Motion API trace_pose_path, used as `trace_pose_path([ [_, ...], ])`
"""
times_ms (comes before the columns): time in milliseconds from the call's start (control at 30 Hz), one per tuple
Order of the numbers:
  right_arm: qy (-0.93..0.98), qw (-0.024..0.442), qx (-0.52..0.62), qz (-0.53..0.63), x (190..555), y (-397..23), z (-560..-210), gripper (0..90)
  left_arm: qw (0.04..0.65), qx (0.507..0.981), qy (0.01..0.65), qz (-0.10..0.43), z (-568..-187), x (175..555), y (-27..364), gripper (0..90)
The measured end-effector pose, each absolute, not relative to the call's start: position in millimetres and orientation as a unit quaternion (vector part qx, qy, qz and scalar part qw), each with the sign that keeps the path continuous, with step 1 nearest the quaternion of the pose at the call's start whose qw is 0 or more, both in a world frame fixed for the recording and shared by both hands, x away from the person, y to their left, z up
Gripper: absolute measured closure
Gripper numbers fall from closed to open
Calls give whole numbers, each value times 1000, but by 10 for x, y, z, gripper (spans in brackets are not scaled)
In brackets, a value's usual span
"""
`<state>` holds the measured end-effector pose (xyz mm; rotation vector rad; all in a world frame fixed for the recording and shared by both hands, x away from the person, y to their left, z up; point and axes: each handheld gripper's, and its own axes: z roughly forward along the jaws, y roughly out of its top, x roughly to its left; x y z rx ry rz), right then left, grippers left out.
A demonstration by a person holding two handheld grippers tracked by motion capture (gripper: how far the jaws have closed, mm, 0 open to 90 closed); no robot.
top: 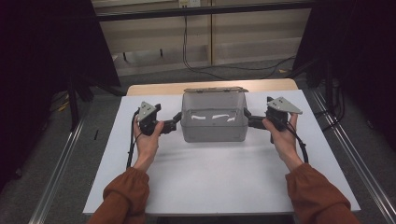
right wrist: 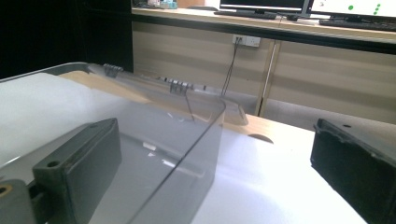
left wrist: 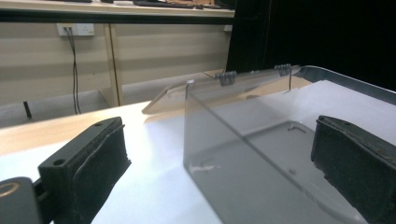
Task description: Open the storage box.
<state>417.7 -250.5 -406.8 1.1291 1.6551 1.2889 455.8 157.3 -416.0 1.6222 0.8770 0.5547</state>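
High view has the person's left hand (top: 146,140) at centre left of the frame, holding the left gripper (top: 176,122), whose tips reach the left wall of a clear plastic box (top: 214,128). That box sits in the middle of the frame on the white bench (top: 224,177), its lid (top: 215,89) thrown open and lying back behind it. At centre right the right hand (top: 283,137) holds the right gripper (top: 246,117) at the box's right wall. Rust-coloured sleeves (top: 126,193) come in from the bottom edge.

From the left gripper view, the left gripper (left wrist: 219,168) is spread wide, one jaw at lower left outside the box, the other at lower right inside it, with the clear wall (left wrist: 233,158) standing between them and touching neither. The lid's hinges (left wrist: 227,77) show at upper centre.

From the right gripper view, the right gripper (right wrist: 215,172) is likewise spread: the jaw at lower left sits inside the box (right wrist: 154,154), the jaw at lower right outside over the white bench (right wrist: 266,177), the curved corner of the wall between them, clear of both pads. A wall socket (right wrist: 246,40) and cable show in the upper middle of the frame.
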Motion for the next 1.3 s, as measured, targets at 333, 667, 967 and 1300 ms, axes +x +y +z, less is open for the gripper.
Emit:
trace_pose_path([
  [333, 627, 398, 443, 502, 3687, -2563, -4198, 7, 575, 685, 368, 256, -4228, 4139, 1685, 34],
  [667, 605, 426, 450, 501, 3239, -2733, -4325, 4, 571, 680, 371, 270, -4307, 3754, 1801, 25],
  [967, 592, 436, 459, 498, 2845, -2848, -4346, 0, 576, 653, 408, 275, -4318, 3421, 1941, 22],
  [1300, 600, 428, 465, 491, 2526, -2934, -4432, 0, 576, 648, 399, 298, -4315, 3231, 2024, 23],
])
